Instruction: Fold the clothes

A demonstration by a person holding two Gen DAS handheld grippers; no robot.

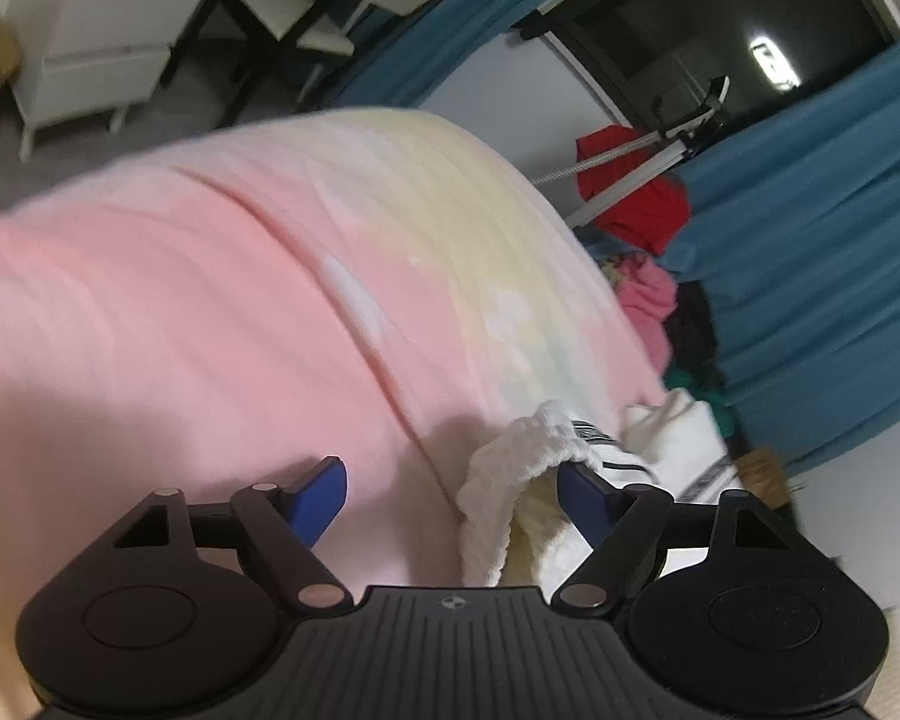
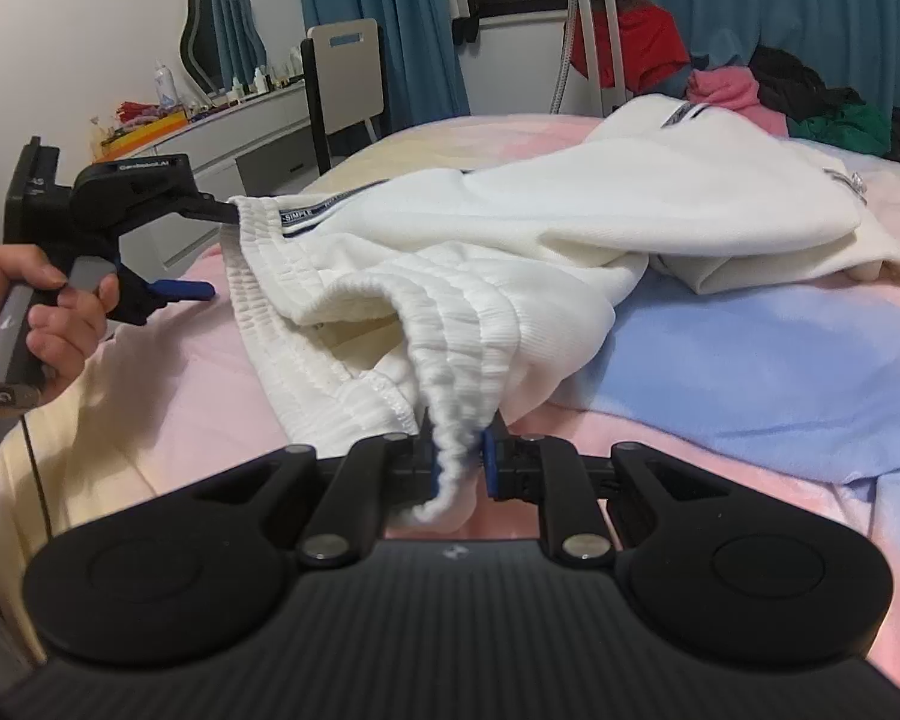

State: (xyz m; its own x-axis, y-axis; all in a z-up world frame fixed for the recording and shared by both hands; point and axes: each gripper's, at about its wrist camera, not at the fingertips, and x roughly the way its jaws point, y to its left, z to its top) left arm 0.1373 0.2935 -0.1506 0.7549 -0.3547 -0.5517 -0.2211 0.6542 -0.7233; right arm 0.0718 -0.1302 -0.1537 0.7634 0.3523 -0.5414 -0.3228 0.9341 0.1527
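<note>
1. White pants [image 2: 510, 222] lie on the bed [image 2: 750, 372], over a pastel blanket, waistband end toward the cameras, legs trailing off toward the far clothes pile [image 2: 810, 96].
2. Right gripper [image 2: 459, 456]: nearly closed, clamped on the ribbed elastic waistband [image 2: 450, 324]; a bunch of white rib sits between the blue pads.
3. Left gripper [image 1: 453, 495]: jaws wide open, nothing pinched. In the right wrist view one finger [image 2: 183, 289] is below the waistband's other corner and the other reaches the corner's top edge. In the left wrist view the right-side pad [image 1: 582, 498] touches or is just beside the waistband fold; can't tell which.
4. A hand [image 2: 42, 312] is on the left gripper's handle at the left of the right wrist view.
5. Handling, judged: soft knit, light, limp. It sags between hold points and won't keep shape. Not fragile, not slippery; the ribbing gives the pads good bite.
6. Where to grab, judged: the waistband corners. The doubled elastic is the thickest, firmest edge. The left gripper needs to close on the corner by the striped side tape [image 2: 312, 217].
7. Risk, judged: one-corner hold lets the fabric twist and bunch; thin single layers could slip out.
</note>
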